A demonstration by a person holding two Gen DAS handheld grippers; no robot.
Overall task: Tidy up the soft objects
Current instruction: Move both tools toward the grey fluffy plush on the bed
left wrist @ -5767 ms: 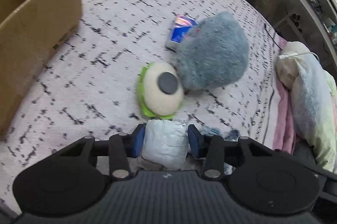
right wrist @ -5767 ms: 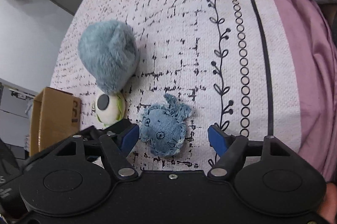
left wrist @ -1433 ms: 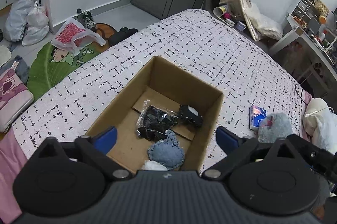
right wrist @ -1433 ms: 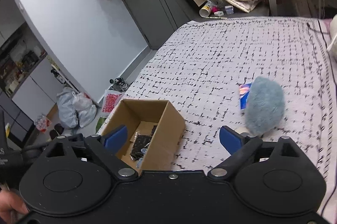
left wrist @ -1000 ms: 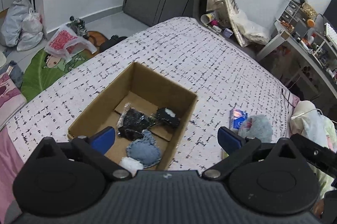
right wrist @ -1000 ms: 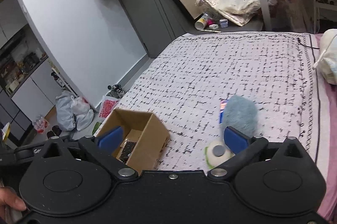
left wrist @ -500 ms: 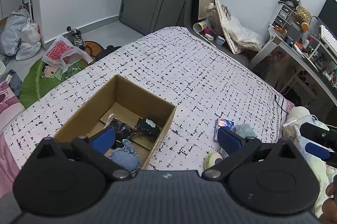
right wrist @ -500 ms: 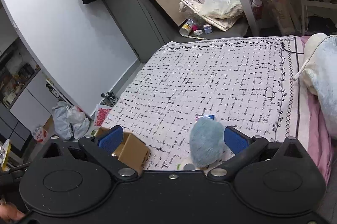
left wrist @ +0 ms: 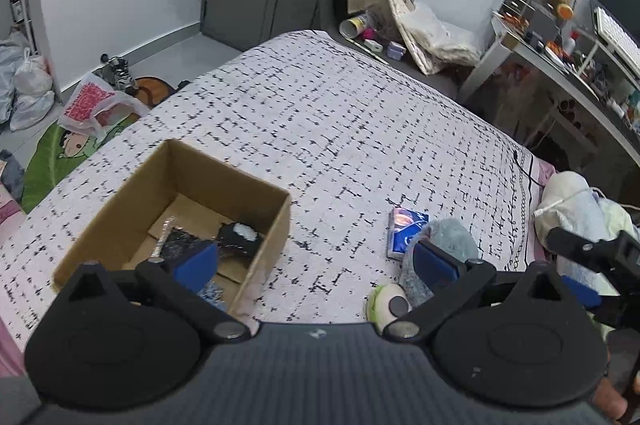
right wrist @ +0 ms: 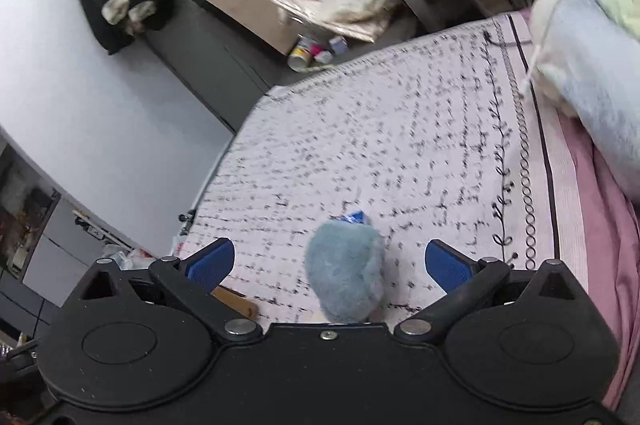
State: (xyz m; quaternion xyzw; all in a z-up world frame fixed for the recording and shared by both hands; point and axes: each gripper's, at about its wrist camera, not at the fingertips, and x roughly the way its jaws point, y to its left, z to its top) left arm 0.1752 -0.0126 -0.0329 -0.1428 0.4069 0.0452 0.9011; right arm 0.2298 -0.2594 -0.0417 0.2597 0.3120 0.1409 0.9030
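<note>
Left wrist view: the cardboard box (left wrist: 256, 213), lower left, already holds several soft items. The fluffy blue plush (left wrist: 452, 237) and green-rimmed eyeball toy (left wrist: 390, 303), lower right on the bed, remain outside. Left gripper (left wrist: 316, 257) and right gripper (right wrist: 330, 261) gape wide, empty. Since earlier, the right has swung over the plush.

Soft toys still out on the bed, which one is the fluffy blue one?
The big fluffy blue plush, lying between the right claw's open jaws. The other toy, the green-and-white eyeball, is smaller, smooth, and sits beside it.
</note>
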